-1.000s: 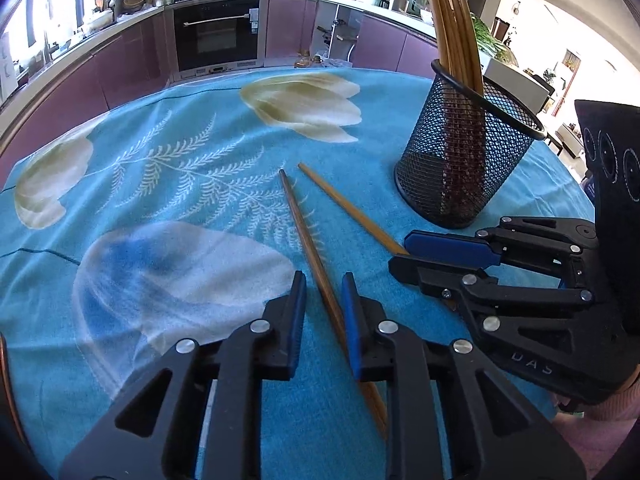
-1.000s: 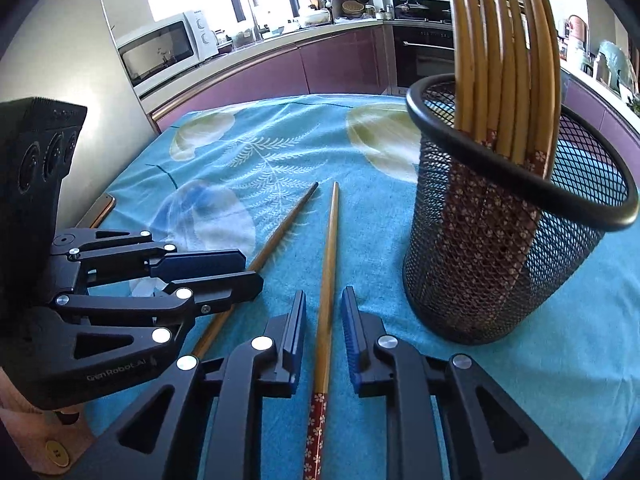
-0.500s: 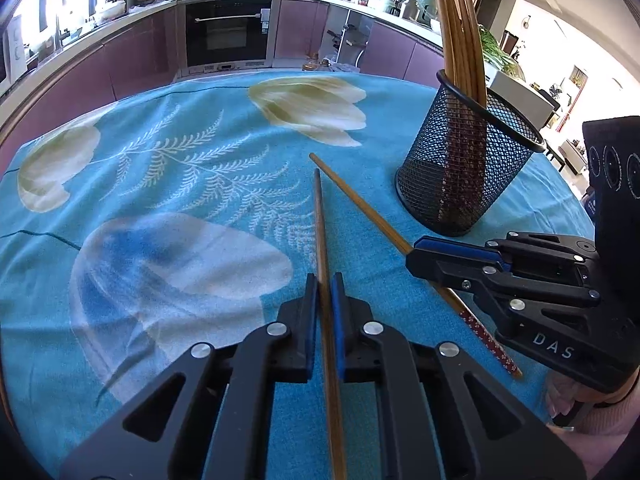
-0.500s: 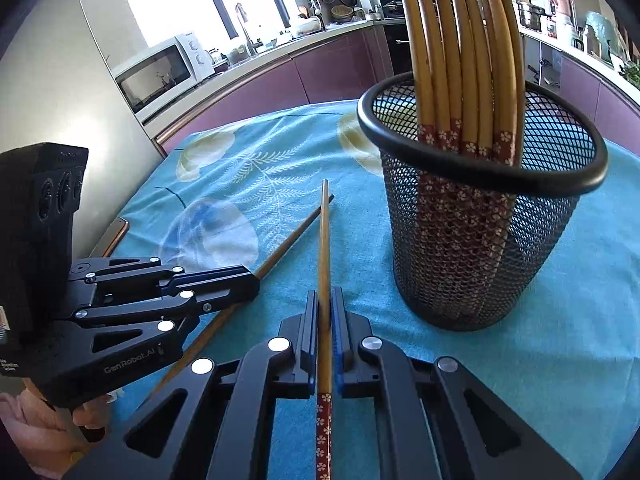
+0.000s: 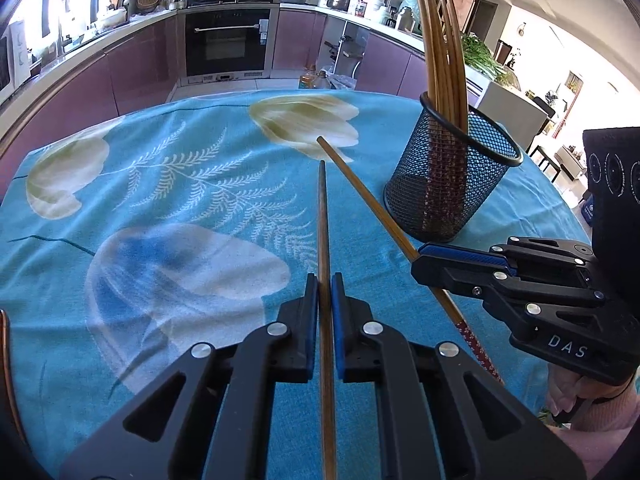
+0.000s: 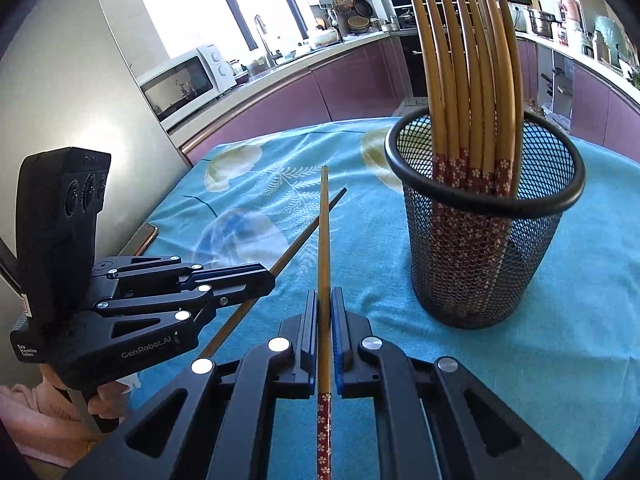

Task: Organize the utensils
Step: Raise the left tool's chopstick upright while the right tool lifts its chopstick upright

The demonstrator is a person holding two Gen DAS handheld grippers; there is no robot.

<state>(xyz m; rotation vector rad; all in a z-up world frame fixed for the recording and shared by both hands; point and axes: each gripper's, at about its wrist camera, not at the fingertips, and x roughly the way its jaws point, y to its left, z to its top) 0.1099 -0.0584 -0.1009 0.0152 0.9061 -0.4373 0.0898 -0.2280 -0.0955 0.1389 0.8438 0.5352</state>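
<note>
My left gripper (image 5: 325, 280) is shut on a brown wooden chopstick (image 5: 322, 216) that runs forward between its blue pads, lifted a little off the cloth. My right gripper (image 6: 325, 294) is shut on a second chopstick (image 6: 324, 224) with a red flowered end. Each gripper shows in the other's view: the right gripper (image 5: 418, 256) to the right with its chopstick (image 5: 360, 188), the left gripper (image 6: 272, 276) to the left with its chopstick (image 6: 308, 232). A black mesh cup (image 6: 484, 240) (image 5: 448, 184) stands upright to the right, holding several like chopsticks (image 6: 468, 80).
A blue flowered tablecloth (image 5: 160, 208) covers the round table. A person's hand in a pink sleeve (image 6: 36, 408) holds the left gripper. Behind are purple kitchen cabinets, an oven (image 5: 226, 40) and a microwave (image 6: 180, 84). A phone (image 6: 142, 238) lies at the table's left edge.
Both grippers went from open around a chopstick on the cloth to shut on it. Both chopsticks now point straight ahead, their tips raised off the cloth.
</note>
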